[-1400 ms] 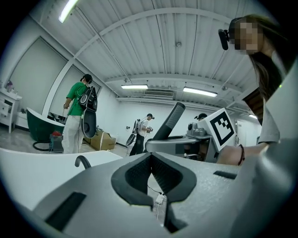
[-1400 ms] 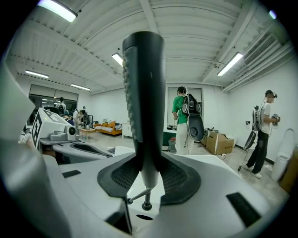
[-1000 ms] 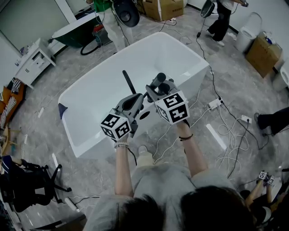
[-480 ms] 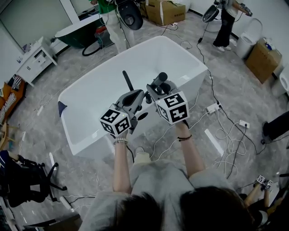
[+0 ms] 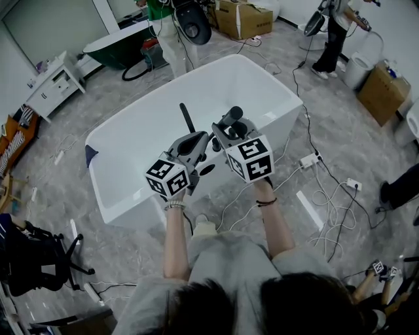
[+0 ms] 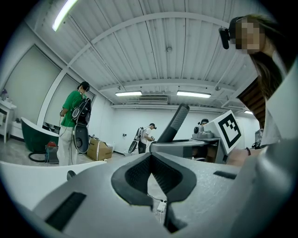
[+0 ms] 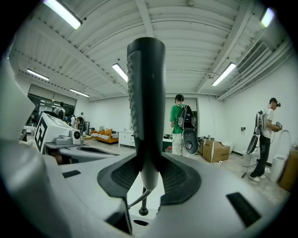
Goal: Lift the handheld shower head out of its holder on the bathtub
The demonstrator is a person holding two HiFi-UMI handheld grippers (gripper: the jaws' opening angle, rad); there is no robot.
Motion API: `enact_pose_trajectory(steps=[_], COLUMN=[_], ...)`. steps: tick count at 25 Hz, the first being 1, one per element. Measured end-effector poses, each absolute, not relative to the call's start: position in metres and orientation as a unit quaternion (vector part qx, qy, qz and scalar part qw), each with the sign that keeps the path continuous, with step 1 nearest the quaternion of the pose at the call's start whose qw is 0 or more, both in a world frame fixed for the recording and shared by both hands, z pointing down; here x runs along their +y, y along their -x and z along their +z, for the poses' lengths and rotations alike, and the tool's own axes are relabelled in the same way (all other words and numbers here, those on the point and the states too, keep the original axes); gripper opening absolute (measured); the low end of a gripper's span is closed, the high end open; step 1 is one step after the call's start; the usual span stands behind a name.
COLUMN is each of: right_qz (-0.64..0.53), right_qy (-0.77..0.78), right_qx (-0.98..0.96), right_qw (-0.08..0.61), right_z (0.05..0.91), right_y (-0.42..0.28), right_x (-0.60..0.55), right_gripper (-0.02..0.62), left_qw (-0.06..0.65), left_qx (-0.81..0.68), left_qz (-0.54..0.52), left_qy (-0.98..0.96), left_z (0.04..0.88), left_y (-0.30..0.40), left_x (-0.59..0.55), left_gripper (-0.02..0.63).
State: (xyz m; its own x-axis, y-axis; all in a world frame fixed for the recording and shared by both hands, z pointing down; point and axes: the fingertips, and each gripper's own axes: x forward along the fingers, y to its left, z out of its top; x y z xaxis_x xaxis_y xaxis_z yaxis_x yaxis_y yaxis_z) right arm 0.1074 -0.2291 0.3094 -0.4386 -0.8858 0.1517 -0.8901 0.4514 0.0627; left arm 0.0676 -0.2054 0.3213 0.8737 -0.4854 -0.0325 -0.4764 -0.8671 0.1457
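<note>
The handheld shower head (image 7: 145,102) is a dark upright wand. It stands between the pads of my right gripper (image 7: 148,173), which is shut on its handle. Its pale lower end hangs free, with a thin hose (image 7: 136,200) trailing down toward the round black holder (image 7: 139,212) on the tub rim. In the head view the shower head (image 5: 187,118) rises in front of both grippers over the white bathtub (image 5: 124,141). My left gripper (image 6: 152,179) is held level just left of the wand with its jaws together and nothing in them. The right gripper's marker cube (image 6: 229,129) shows beside it.
A person in green (image 7: 179,122) with a backpack rig stands beyond the tub. Another person (image 5: 334,26) stands at the far right. Cardboard boxes (image 5: 245,16), a white cabinet (image 5: 55,82), a dark green tub (image 5: 118,46) and floor cables with a power strip (image 5: 309,157) surround the bathtub.
Neither gripper nor the shower head has visibly moved. The people at the back have shifted slightly.
</note>
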Motion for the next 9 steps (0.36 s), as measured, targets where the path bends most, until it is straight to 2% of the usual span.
enact_pose_trajectory(steps=[9], right_qz=[0.005], right_qy=[-0.520], right_qx=[-0.850], right_qw=[0.082], right_z=[0.3082], right_y=[-0.1075], right_x=[-0.2274], right_gripper=[0.132], left_qw=[0.064], left_qx=[-0.246], left_qz=[-0.034], left_qy=[-0.966], left_z=[0.3204], left_y=[-0.0711], left_x=[-0.2037], left_gripper=[0.005])
